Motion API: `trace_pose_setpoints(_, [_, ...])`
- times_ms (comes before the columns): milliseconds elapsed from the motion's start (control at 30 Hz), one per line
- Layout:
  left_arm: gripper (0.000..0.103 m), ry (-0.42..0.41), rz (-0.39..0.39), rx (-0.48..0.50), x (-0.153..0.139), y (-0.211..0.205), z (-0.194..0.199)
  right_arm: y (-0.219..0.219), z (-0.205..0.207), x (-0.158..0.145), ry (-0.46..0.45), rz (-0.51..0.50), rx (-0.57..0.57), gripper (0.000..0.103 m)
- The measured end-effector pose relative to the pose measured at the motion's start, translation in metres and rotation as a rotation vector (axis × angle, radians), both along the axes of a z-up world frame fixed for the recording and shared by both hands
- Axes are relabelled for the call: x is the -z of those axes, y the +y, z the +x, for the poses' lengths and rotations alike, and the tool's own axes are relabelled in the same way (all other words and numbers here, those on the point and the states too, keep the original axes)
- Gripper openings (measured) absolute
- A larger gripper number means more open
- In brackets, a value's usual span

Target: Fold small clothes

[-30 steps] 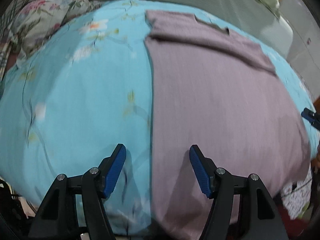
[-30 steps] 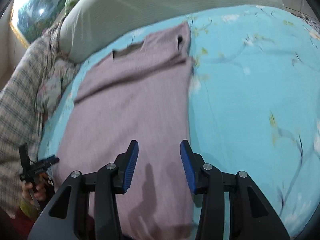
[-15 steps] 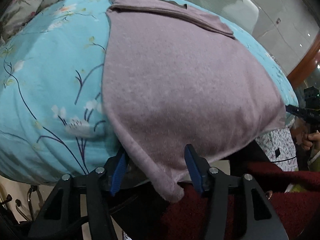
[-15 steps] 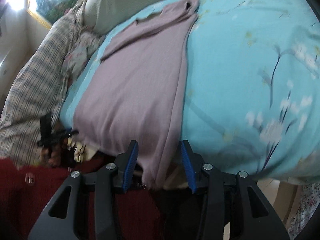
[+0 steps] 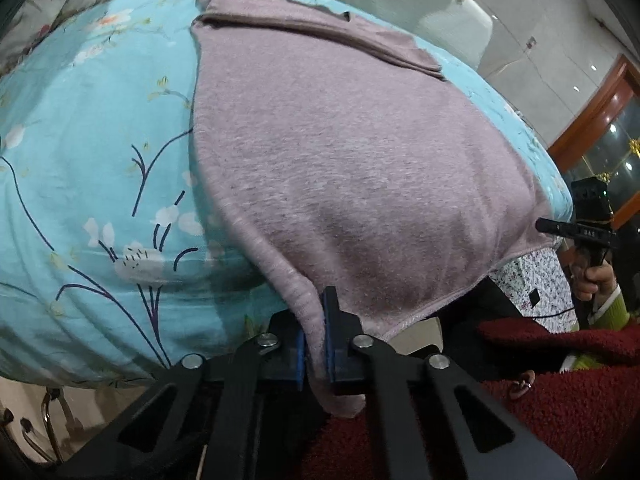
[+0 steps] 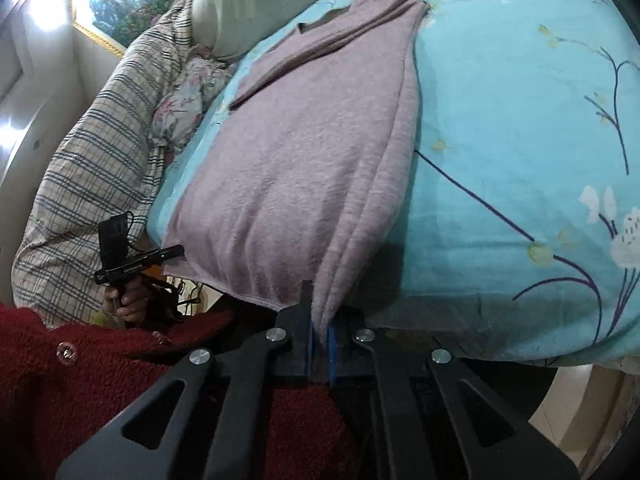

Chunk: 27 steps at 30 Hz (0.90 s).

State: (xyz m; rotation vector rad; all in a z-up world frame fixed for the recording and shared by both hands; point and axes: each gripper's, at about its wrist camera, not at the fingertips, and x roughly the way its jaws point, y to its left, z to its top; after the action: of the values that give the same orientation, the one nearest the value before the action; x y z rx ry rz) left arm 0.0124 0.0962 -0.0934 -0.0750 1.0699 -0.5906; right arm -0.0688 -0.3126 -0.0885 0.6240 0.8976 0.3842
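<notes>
Left gripper [image 5: 315, 344] and right gripper [image 6: 319, 340] each clenched on a bottom corner of the mauve knit sweater [image 5: 340, 152], at the near edge of the turquoise floral bedsheet [image 5: 92, 168].

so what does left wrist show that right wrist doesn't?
Left wrist only: a wood-framed glass door, and the right tool at the sweater's far hem corner.

Right wrist only: a plaid blanket, a framed picture, and the left tool from the side.

Both: the mauve sweater on the blue floral sheet, each tool shut on a hem corner, sleeves folded across the top.
</notes>
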Motion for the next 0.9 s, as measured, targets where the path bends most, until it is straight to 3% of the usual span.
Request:
trace_pose_setpoints(267, [0.003,-0.078,-0.205,-0.05,-0.04,0.028,-0.008,-0.011,0.006,-0.036,-0.165,0.169,-0.015,0.006])
trace_pose_setpoints(467, [0.004,-0.22,-0.325,-0.1,-0.094,0.038,0.019,-0.037,0.033,-0.078,-0.312,0.219,0.058,0.006])
trace_pose_setpoints(700, [0.004,-0.359,-0.365,-0.201,-0.14,0.031,0.099,-0.077,0.113,-0.111,-0.374,0.156,0.191,0.006])
trace_pose_setpoints(900, [0.004,-0.365,-0.269,-0.29,-0.155,0.012,0.2,-0.121,0.201,-0.124,-0.325,0.084,0.307,0.006])
